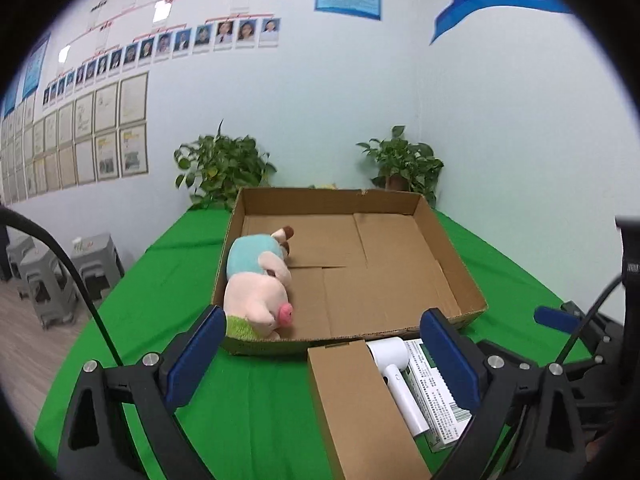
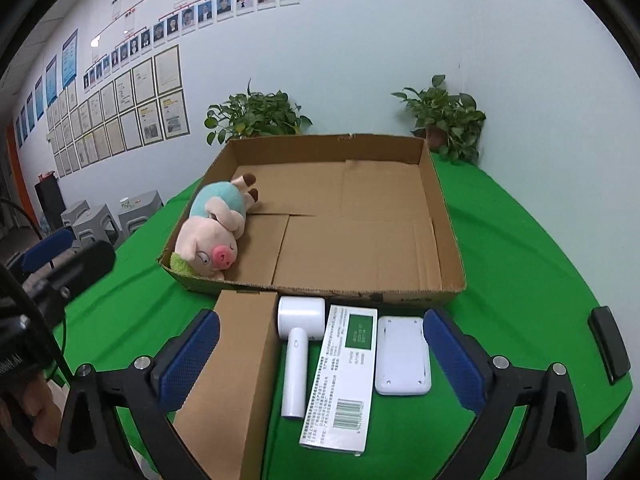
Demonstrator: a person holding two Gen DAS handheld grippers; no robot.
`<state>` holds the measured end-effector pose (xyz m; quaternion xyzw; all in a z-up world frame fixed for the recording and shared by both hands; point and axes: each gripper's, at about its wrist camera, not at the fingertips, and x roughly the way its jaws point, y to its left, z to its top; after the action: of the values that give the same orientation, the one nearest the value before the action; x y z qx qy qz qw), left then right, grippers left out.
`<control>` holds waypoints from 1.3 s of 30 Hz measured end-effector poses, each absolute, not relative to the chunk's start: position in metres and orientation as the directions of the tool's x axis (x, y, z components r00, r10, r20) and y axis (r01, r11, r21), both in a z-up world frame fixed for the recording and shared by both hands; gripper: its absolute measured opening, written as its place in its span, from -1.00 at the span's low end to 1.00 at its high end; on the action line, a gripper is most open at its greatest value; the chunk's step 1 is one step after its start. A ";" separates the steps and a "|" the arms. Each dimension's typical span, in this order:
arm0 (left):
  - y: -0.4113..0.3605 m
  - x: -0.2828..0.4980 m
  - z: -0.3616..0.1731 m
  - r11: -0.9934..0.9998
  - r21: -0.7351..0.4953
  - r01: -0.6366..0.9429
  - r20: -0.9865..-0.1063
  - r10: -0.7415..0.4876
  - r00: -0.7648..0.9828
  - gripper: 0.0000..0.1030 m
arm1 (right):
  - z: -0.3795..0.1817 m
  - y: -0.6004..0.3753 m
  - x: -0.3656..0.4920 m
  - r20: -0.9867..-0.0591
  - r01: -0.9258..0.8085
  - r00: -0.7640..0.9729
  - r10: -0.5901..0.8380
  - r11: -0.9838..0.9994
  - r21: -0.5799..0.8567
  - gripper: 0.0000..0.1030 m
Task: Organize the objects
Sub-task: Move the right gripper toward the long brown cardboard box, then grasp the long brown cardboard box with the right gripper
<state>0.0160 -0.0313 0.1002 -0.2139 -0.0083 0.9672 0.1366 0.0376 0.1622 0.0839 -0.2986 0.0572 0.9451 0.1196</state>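
Between spread jaws of right gripper (image 2: 322,360): dryer (image 2: 298,344), carton (image 2: 344,376), nothing grasped. Left gripper (image 1: 320,364) likewise released above brown box (image 1: 360,412). Risk: closing pinches two neighbours together (items touching). Pig (image 2: 212,228) already in tray (image 2: 448,216).

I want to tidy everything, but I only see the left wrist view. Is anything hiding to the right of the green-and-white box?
Observer: Yes, a flat white case lies beside the box.
Operator: Anything further right?
Observer: A black bar lies on the cloth, near the edge.
Operator: Is the right gripper holding something?
Observer: No, the right gripper is open and holds nothing.
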 end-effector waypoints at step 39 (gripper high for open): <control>-0.035 -0.020 0.029 -0.896 -0.249 -0.367 -0.628 0.438 -0.644 0.90 | 0.010 0.146 0.039 -0.634 0.090 -0.734 -0.245 -0.960 0.266 0.99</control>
<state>-0.0203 -0.0351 0.0289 -0.3588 -0.0491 0.9052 0.2225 0.0390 0.1460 0.0100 -0.3535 0.1091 0.9246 -0.0906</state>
